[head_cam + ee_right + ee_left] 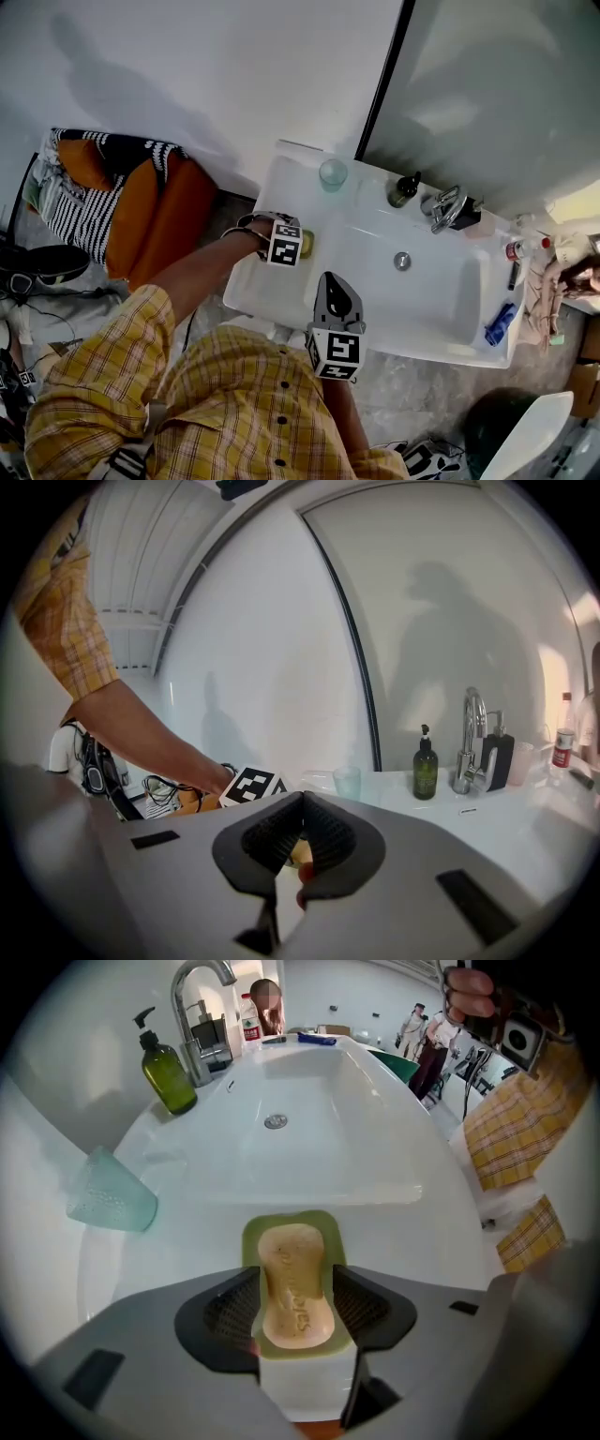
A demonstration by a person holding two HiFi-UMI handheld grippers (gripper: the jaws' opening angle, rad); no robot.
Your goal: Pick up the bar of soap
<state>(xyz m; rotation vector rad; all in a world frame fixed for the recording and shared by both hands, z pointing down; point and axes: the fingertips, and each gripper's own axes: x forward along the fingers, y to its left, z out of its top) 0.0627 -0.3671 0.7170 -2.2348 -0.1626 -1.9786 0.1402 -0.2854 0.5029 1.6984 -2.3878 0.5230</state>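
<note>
The bar of soap [295, 1283] is pale orange with stamped letters and lies in a green soap dish [291, 1225] on the left rim of the white sink [441, 314]. My left gripper [295, 1279] is down over the dish with the soap between its open jaws; the ribbed pads [232, 1307] stand along the soap's sides. In the head view the left gripper [295, 242] covers most of the soap [307, 244]. My right gripper [336, 289] hovers at the sink's front edge, shut and empty; in its own view, the right gripper [300, 803] has its tips together.
On the sink's back rim stand a clear tumbler [332, 173], a dark green pump bottle [404, 190] and a chrome tap [445, 208]. A blue object [500, 323] lies at the right rim. An orange and striped bag [141, 211] sits on the floor at left.
</note>
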